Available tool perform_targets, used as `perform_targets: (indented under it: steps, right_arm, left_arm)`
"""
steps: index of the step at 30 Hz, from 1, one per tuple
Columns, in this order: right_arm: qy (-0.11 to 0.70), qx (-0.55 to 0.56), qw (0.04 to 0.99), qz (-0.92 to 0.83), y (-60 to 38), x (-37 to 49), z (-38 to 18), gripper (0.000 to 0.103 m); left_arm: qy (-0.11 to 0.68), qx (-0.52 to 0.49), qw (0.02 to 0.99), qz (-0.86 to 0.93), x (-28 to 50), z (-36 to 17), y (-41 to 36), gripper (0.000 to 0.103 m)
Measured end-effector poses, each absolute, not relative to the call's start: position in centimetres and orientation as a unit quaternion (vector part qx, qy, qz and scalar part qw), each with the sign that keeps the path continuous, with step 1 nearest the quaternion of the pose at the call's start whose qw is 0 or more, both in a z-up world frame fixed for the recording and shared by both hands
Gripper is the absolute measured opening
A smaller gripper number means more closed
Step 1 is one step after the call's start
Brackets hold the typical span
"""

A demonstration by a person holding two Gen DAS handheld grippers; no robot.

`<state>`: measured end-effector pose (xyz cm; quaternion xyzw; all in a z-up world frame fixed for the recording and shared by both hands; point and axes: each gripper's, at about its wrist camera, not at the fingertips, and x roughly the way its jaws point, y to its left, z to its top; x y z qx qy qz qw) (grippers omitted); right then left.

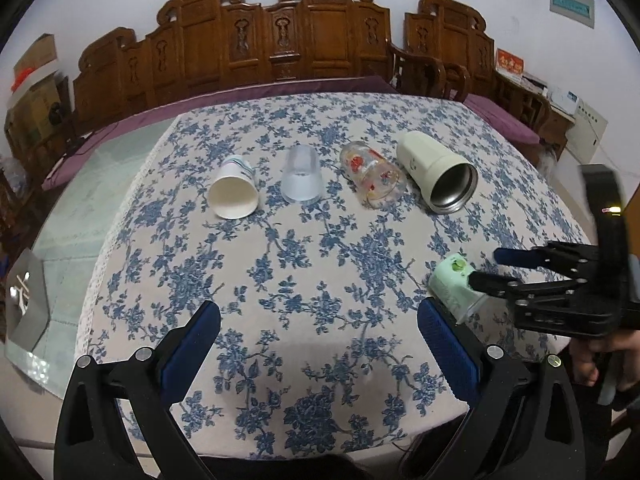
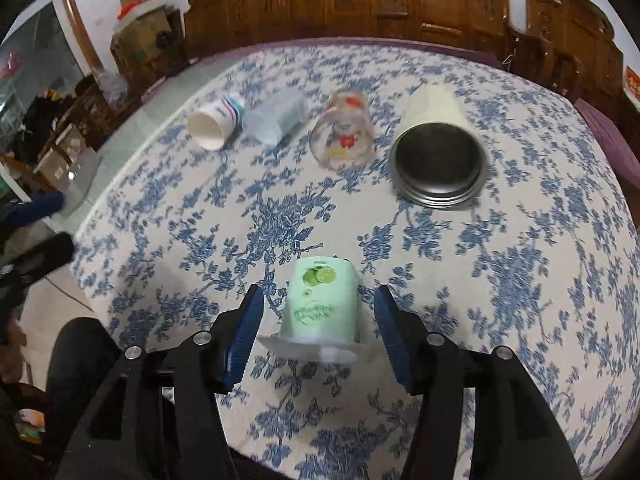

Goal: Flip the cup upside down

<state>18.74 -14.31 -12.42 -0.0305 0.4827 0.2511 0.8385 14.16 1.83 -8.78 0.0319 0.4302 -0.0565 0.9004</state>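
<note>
the right gripper (image 2: pixel 316 336) sits spread around the green cup (image 2: pixel 324 304), untouching, left gripper (image 1: pixel 318 344) spread idle; an off-centre squeeze could roll it.

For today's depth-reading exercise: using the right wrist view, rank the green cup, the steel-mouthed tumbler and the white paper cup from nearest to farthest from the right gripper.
1. Green cup: between the open right gripper fingers.
2. Steel-mouthed tumbler: farther back, to the right.
3. White paper cup: far left of the back row.
</note>
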Motion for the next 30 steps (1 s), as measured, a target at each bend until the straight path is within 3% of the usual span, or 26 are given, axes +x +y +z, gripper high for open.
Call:
perform_targets:
  steps: [15,19,30]
  right_arm:
    - [0.432,-0.017,0.88,0.198,-23.3,14.7,-10.1,0.063]
    - [0.423,-0.022,0.883,0.204,-23.5,14.6,-10.0,0.063]
    - [0.413,-0.019,0.887,0.206,-24.0,14.5,-9.2,0.063]
  left_arm:
    - [0.497,0.064,0.861,-0.086,19.2,-10.8,-7.4,0.095]
    - [0.524,0.043,0.846,-0.09,20.9,-11.9,-8.9,0.078]
    - [0.601,-0.045,0.793,-0.093,23.8,-15.6,-9.7,0.072]
